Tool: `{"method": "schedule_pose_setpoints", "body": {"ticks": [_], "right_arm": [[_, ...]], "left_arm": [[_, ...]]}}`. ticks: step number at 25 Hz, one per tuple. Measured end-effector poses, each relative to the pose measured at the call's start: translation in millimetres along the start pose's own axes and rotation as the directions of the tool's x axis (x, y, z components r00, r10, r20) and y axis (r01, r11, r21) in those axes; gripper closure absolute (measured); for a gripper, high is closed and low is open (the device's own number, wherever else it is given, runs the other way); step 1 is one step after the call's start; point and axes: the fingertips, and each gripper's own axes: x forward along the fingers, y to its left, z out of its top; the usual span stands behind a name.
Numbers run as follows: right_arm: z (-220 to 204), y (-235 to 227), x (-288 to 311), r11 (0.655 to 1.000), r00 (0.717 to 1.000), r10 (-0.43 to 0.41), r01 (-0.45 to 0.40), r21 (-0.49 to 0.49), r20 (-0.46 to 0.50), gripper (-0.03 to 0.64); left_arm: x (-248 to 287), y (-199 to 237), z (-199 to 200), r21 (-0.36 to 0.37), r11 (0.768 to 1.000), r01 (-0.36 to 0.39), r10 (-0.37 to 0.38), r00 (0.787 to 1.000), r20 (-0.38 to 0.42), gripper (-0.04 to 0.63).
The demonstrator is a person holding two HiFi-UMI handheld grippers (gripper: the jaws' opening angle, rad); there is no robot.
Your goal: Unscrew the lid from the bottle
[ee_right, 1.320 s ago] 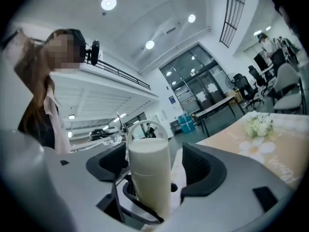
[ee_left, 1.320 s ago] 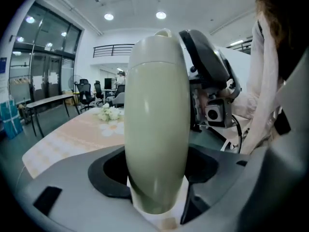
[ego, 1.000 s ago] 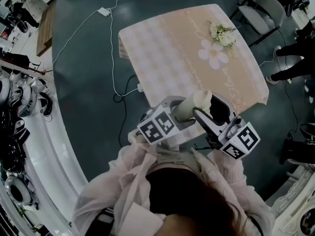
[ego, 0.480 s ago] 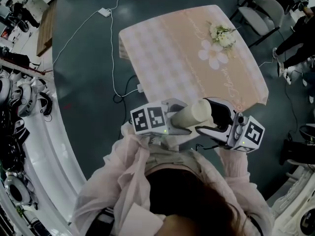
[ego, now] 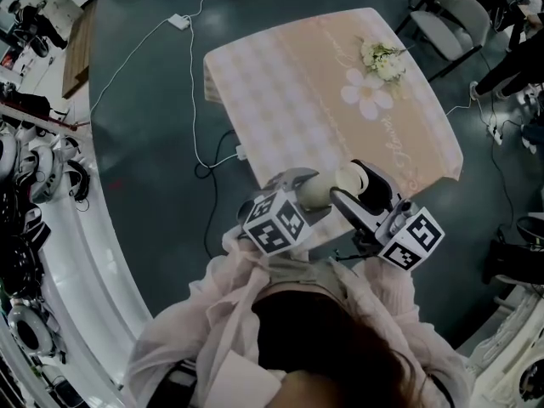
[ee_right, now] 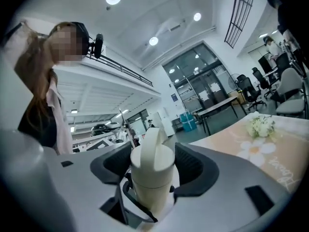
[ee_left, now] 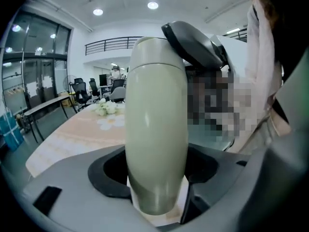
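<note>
Cream bottle [ego: 321,190] is held in the air above the near edge of the table [ego: 280,83], just in front of the person's chest, with nothing under it but the cloth edge and the floor. It lies tilted, base toward the left, lid [ego: 349,177] toward the right and slightly far. Left gripper [ee_left: 157,173]: claw closed on the lower body of the bottle, dark pads against both sides of it, base sunk between the jaws; in the left gripper view the body fills the centre and rises out of the claw. Right gripper [ee_right: 153,170]: claw set around the lid, which sits between the two dark pads with its loop handle [ee_right: 150,138] pointing out of the claw. These jaws have just been opening; they stand moderately wide, the pads close beside the lid with a thin gap showing, so not pressing. The two grippers meet almost end to end along the bottle, marker cubes turned up to the head view. Table carries a peach checked tablecloth with a printed daisy [ego: 367,96]; a white flower bunch [ego: 382,58] lies at its far right, well apart from the bottle. A white cable [ego: 201,147] runs across the dark floor left of the table to a power adapter [ego: 179,20] at far left. Headsets [ego: 42,172] lie along the white bench at the left edge.
</note>
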Motion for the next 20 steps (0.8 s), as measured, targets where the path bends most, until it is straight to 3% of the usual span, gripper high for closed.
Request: {"method": "schedule_pose_setpoints", "body": {"ticks": [2, 4, 5, 8, 9, 10, 11, 13, 16, 18, 20], "right_arm": [[0, 10, -5, 0.995, 0.995, 0.094, -0.095, -0.04, -0.024, 0.321], [3, 23, -12, 0.97, 0.974, 0.223, -0.225, -0.09, -0.034, 0.321], [6, 31, -16, 0.948, 0.954, 0.297, -0.299, -0.11, -0.033, 0.321], [14, 54, -25, 0.865, 0.877, 0.48, -0.479, -0.148, -0.032, 0.321], [15, 57, -26, 0.847, 0.86, 0.509, -0.507, -0.158, -0.034, 0.321], [16, 57, -26, 0.842, 0.855, 0.517, -0.515, -0.164, -0.032, 0.321], [18, 53, -24, 0.851, 0.864, 0.503, -0.499, -0.16, -0.021, 0.321], [21, 39, -18, 0.9, 0.905, 0.425, -0.42, -0.117, 0.023, 0.318], [21, 14, -8, 0.965, 0.962, 0.262, -0.264, 0.007, 0.077, 0.221], [18, 1, -3, 0.986, 0.985, 0.151, -0.157, 0.061, 0.087, 0.21], [13, -7, 1, 0.996, 0.996, 0.044, -0.05, 0.075, 0.08, 0.212]], "left_arm": [[-2, -10, 1, 0.019, 0.997, 0.071, -0.071, 0.997, 0.006, 0.282], [-9, -25, 6, 0.052, 0.98, 0.194, -0.195, 0.981, 0.02, 0.282], [-13, -34, 9, 0.069, 0.96, 0.271, -0.274, 0.961, 0.031, 0.281], [-26, -59, 16, 0.117, 0.871, 0.476, -0.483, 0.875, 0.039, 0.282], [-28, -63, 17, 0.128, 0.852, 0.508, -0.516, 0.856, 0.038, 0.282], [-29, -62, 19, 0.131, 0.846, 0.516, -0.525, 0.85, 0.041, 0.282], [-28, -58, 20, 0.125, 0.855, 0.504, -0.513, 0.857, 0.049, 0.281], [-25, -42, 23, 0.085, 0.9, 0.427, -0.433, 0.898, 0.074, 0.282], [-18, -5, 24, -0.04, 0.974, 0.225, -0.219, 0.969, 0.11, 0.281], [-16, 17, 24, -0.138, 0.985, 0.108, -0.09, 0.988, 0.126, 0.282], [-14, 28, 24, -0.188, 0.982, 0.035, -0.011, 0.992, 0.127, 0.282]]}}
